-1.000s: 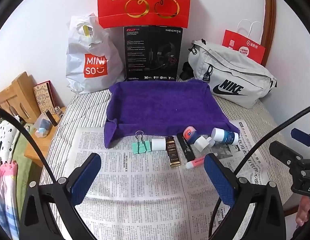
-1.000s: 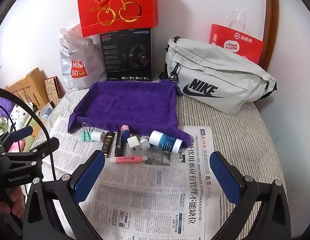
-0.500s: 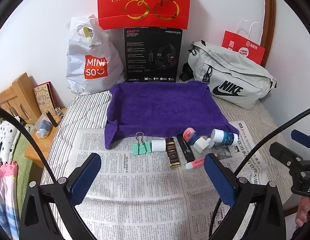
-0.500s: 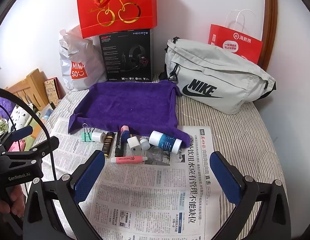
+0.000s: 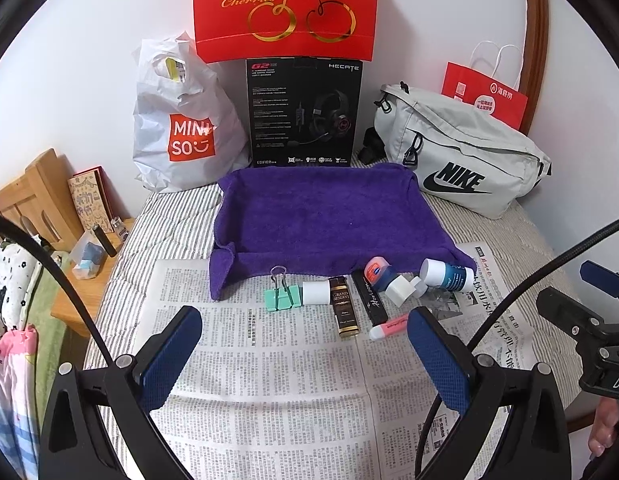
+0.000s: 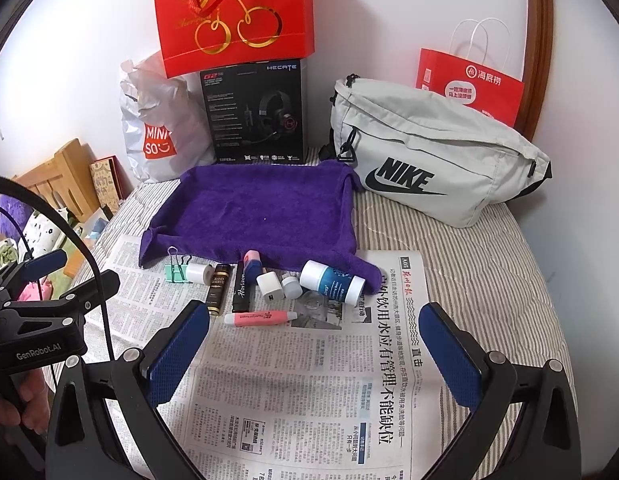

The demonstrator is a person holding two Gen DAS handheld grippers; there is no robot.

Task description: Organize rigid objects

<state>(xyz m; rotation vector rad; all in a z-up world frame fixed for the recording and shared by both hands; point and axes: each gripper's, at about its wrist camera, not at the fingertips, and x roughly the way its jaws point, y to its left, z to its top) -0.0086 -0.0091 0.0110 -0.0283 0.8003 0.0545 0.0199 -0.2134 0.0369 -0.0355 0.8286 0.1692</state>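
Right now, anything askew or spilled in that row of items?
Nothing spilled. The white-and-blue bottle lies tipped on its side, resting on the purple towel's front corner, which droops onto the newspaper. The pink pen lies apart, nearer than the row.

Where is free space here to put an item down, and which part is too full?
The purple towel is bare across its middle. The newspaper between both open grippers and the pink pen is also free. It is crowded along the towel's front edge, from the green binder clip to the blue-labelled bottle.
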